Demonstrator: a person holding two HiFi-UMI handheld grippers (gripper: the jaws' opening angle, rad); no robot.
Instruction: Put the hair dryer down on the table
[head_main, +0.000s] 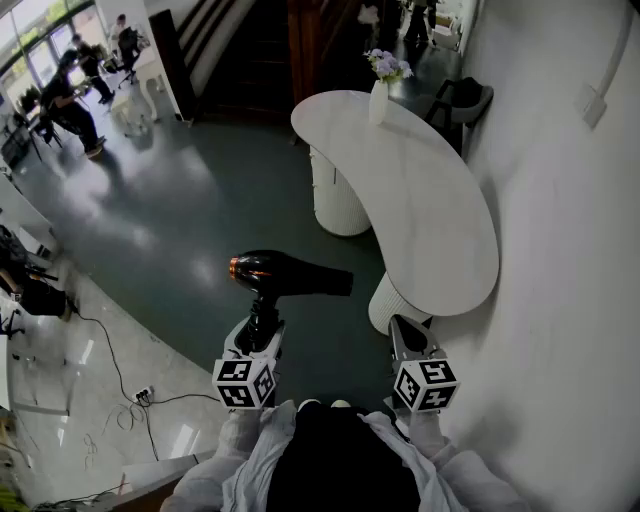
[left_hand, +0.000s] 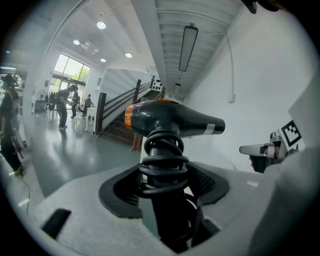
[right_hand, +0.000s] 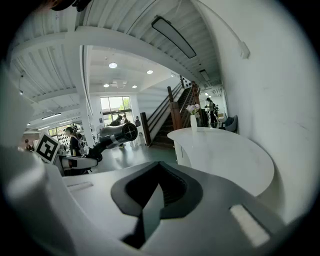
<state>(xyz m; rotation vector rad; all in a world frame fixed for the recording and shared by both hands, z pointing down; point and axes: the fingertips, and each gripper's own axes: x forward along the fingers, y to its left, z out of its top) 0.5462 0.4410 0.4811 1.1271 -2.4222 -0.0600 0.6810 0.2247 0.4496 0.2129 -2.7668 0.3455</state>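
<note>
Hair dryer (head_main: 290, 272): black plastic body, glossy, with a shiny copper-orange ring at the back end. The cord (left_hand: 162, 167) wound on its handle looks matt and rubbery.

My left tongs (left_hand: 162, 182) and right tongs (right_hand: 159, 192): pale grey matt plastic shells, with black ribbed pads (left_hand: 120, 192).

Counter (head_main: 430, 200): white, smooth, faintly veined like stone, soft sheen.

Floor (head_main: 150, 220): dark, polished, mirrors the light.

Wall (head_main: 570, 260): white, matt.
</note>
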